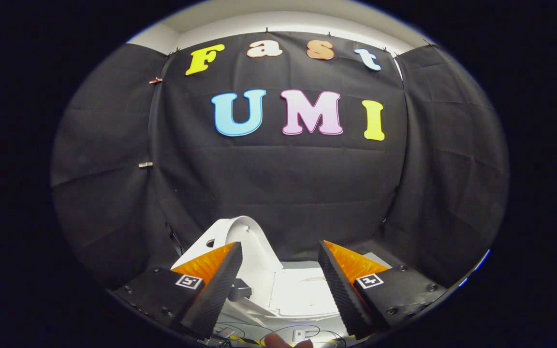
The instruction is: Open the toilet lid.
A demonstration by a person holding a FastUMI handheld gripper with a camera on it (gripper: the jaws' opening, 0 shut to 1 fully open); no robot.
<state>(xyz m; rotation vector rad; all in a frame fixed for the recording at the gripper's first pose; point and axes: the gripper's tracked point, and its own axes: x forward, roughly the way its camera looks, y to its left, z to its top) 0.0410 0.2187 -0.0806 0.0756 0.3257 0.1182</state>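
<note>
The gripper [278, 270] holds its 2 fingers wide apart, gripping nothing. Between and just beyond them sits the white plastic toilet [302, 295], partly hidden by both fingers. Its white rounded lid [252, 241] stands raised behind the left finger. Thin cables [278, 331] lie below, hard to make out.

The gripper [278, 270] has its fingers spread wide with an open gap between them at the lower centre, nothing pinched there. Just beyond the left finger the raised toilet lid [252, 241] stands upright and blocks that side, while the white toilet top [302, 295] lies flat below the gap. Above, the black cloth wall [278, 183] closes off the back, with free room in front of it.
</note>
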